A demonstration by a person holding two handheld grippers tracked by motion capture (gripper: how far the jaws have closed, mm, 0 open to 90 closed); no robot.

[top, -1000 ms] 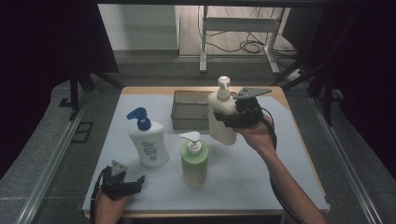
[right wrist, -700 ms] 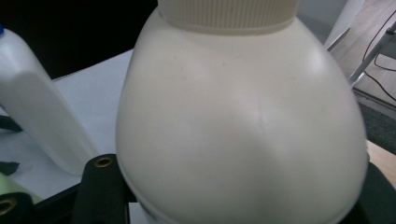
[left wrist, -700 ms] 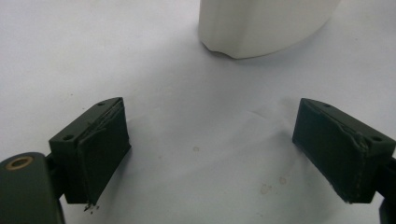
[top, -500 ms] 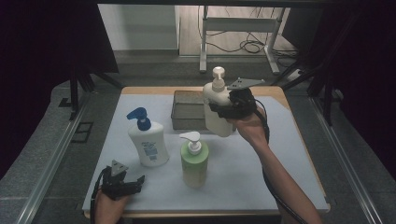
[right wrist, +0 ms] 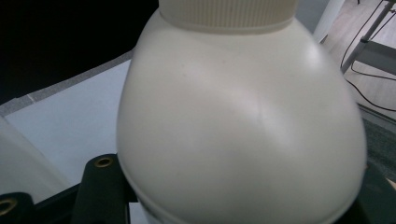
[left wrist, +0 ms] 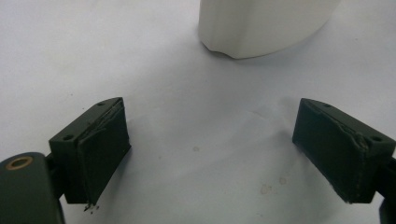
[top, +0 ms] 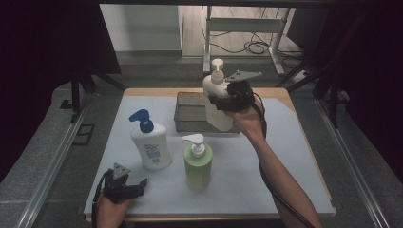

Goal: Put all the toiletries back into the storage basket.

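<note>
Right claw (top: 227, 102) grips cream pump bottle (top: 215, 97) above tray (top: 190, 114).

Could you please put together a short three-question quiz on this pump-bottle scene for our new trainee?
1. True or false: the right gripper holds the cream pump bottle above the grey tray.
2. Which bottle stands nearest the left gripper? A) green pump bottle B) white bottle with blue pump C) cream pump bottle
3. How do the left gripper's jaws stand?

Key: 1 true; 2 B; 3 open, nothing between them, the white mat below.
</note>
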